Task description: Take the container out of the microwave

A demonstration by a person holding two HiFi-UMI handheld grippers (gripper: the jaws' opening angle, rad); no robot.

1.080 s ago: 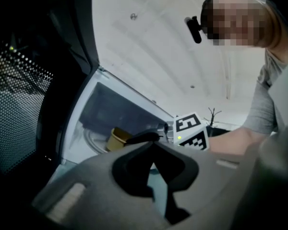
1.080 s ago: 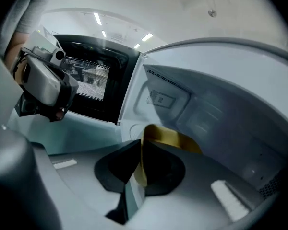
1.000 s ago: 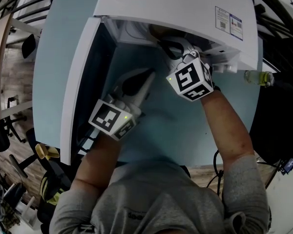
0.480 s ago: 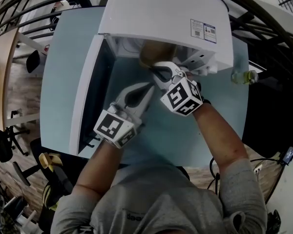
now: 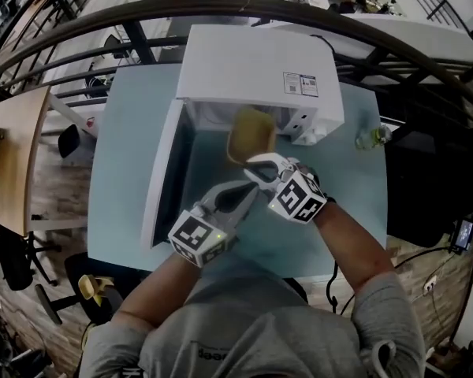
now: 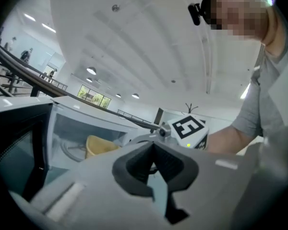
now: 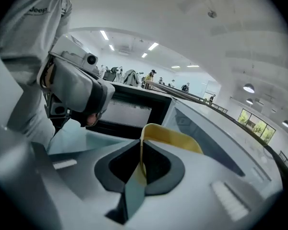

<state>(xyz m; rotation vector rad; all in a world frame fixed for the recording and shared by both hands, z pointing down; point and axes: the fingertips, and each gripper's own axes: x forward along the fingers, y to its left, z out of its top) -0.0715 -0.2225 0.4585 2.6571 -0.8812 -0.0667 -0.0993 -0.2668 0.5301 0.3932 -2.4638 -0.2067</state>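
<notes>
A yellow container hangs at the mouth of the white microwave, whose door stands open to the left. My right gripper is shut on the container's near rim; in the right gripper view the yellow wall runs straight between the pads of the right gripper. My left gripper hovers just left of and below it, shut with nothing between its jaws. In the left gripper view the container shows in front of the cavity.
The microwave stands on a light blue table. A small clear bottle sits to the right of the microwave. Dark railings curve behind the table, and chairs stand on the floor at the left.
Both grippers drew back from the cavity toward the person and rose. The right one brought the yellow container out with it. The head camera now sees the whole microwave.
</notes>
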